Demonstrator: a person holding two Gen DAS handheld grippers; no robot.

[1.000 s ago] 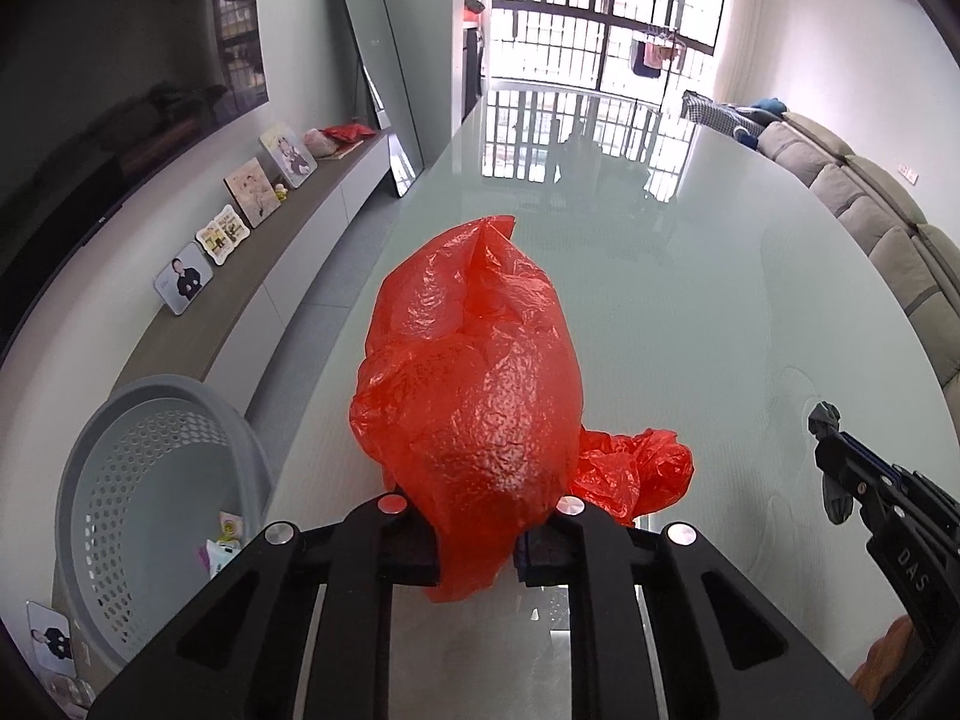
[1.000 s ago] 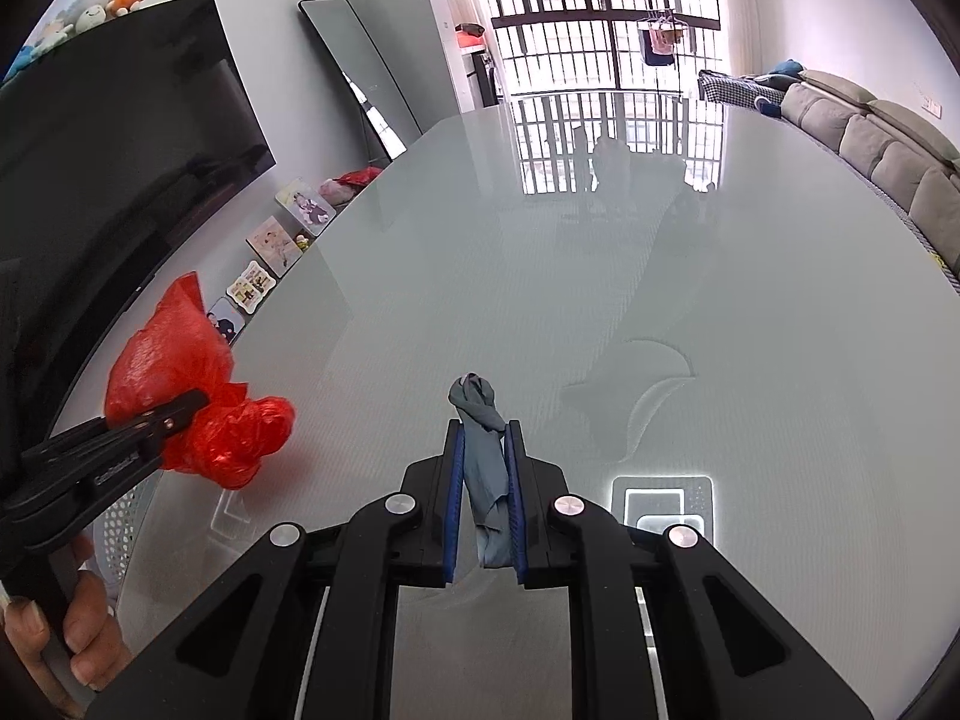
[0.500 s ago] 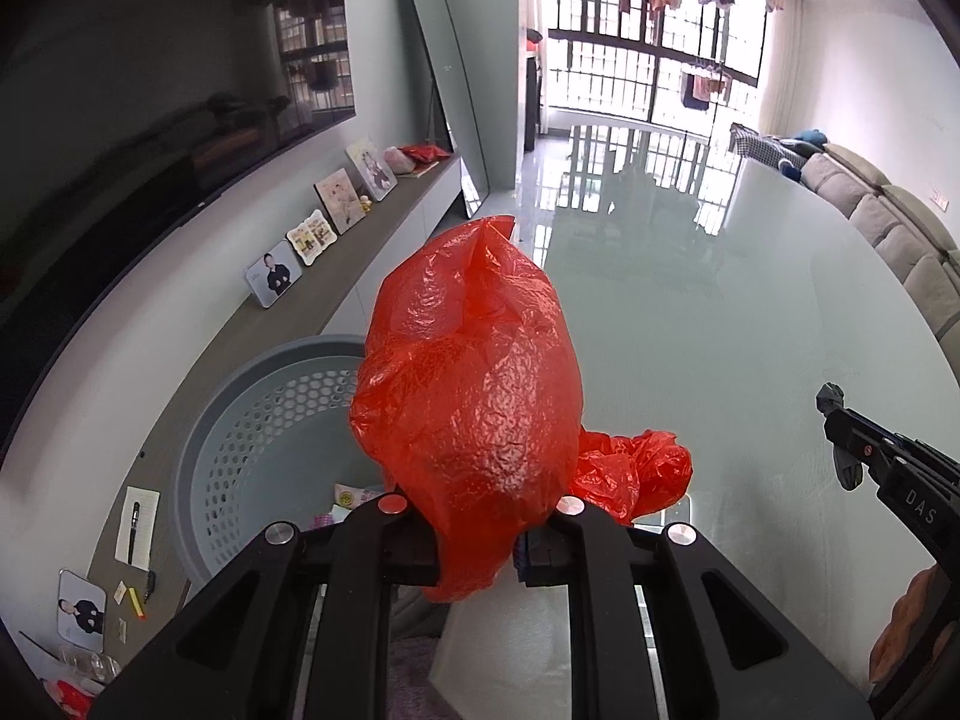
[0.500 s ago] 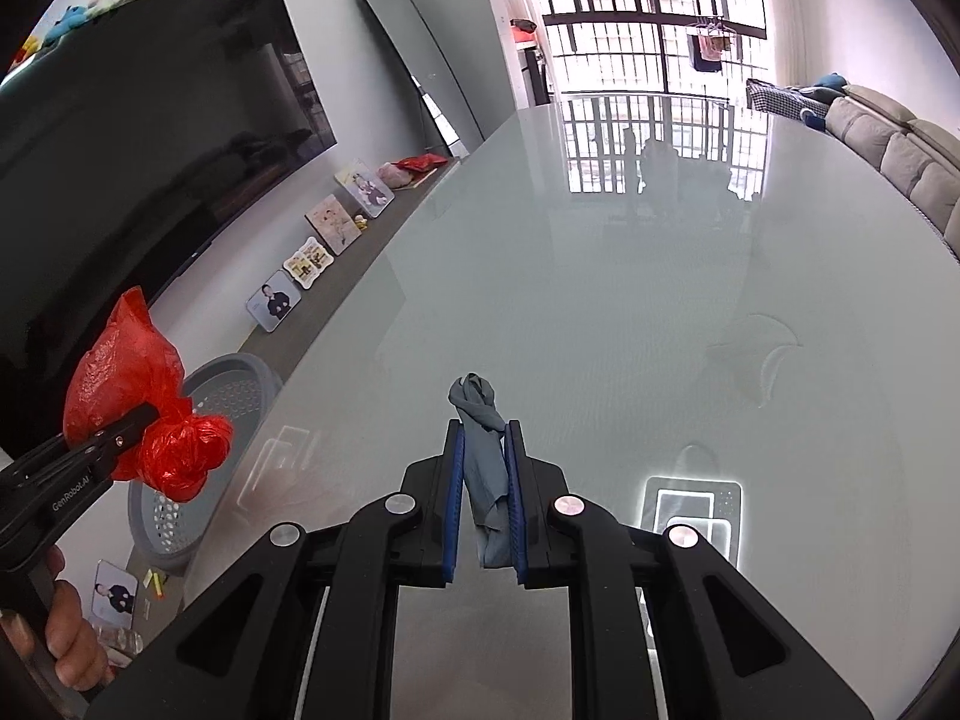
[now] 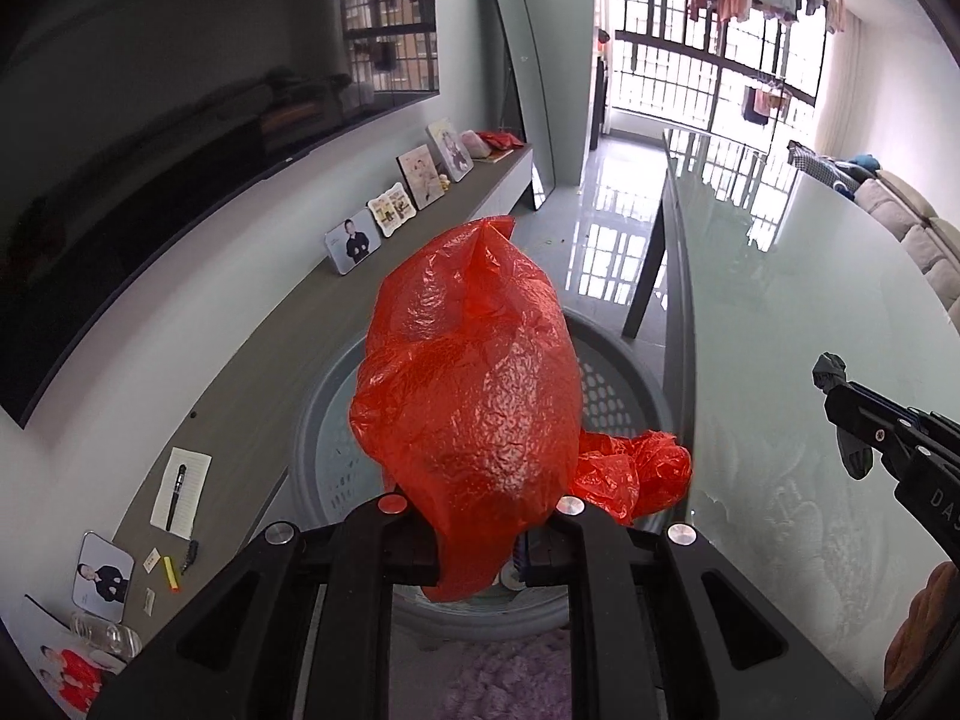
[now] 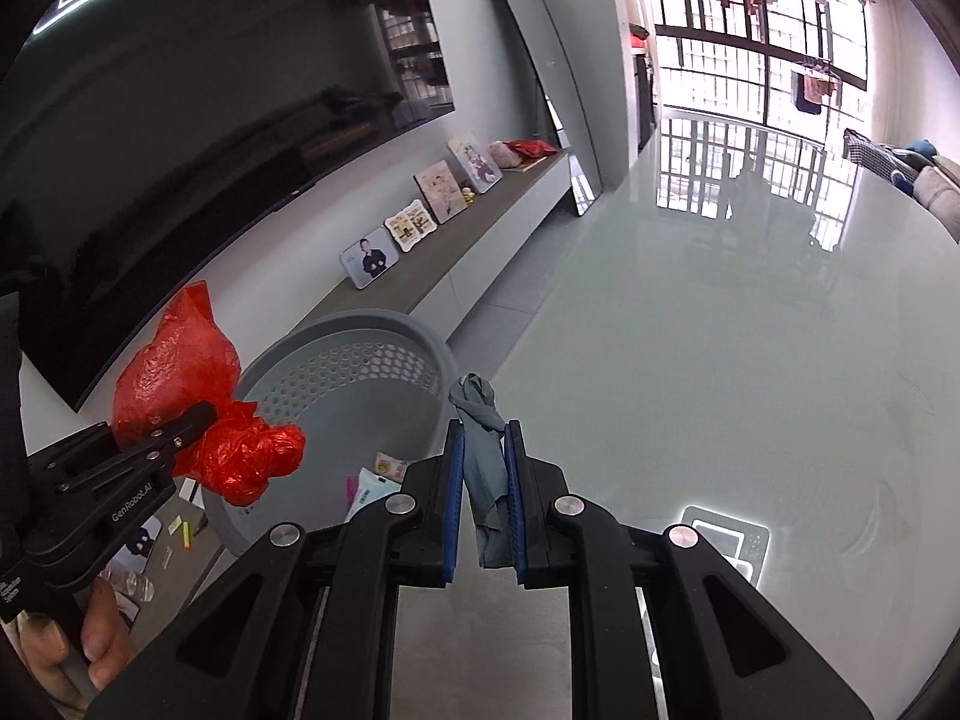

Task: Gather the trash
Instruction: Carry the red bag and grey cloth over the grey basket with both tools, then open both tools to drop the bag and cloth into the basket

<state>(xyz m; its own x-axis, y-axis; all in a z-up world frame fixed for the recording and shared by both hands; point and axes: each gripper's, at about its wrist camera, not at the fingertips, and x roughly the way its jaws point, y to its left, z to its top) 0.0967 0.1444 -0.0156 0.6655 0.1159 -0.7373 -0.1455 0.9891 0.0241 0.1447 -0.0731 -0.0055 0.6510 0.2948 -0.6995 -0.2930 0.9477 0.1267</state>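
Observation:
My left gripper (image 5: 480, 540) is shut on a crumpled red plastic bag (image 5: 474, 408) and holds it in the air above a grey perforated basket (image 5: 606, 378) on the floor beside the table. The bag (image 6: 192, 396) and basket (image 6: 354, 360) also show in the right wrist view. My right gripper (image 6: 485, 492) is shut on a small grey rag (image 6: 483, 450), held above the glass table's left edge. The rag (image 5: 840, 414) shows at the right in the left wrist view. Some wrappers (image 6: 375, 480) lie in the basket.
The glossy glass table (image 6: 750, 360) stretches to the right and far back. A low TV shelf (image 5: 258, 372) with photo frames, a pen and small items runs along the left wall under a large TV. A mirror (image 5: 522, 78) leans at the far wall. A sofa (image 5: 918, 228) lies at the right.
Both grippers have swung left, off the table. The red bag has moved from above the table to above the basket. The right gripper, holding the rag, has come near the table's left edge.

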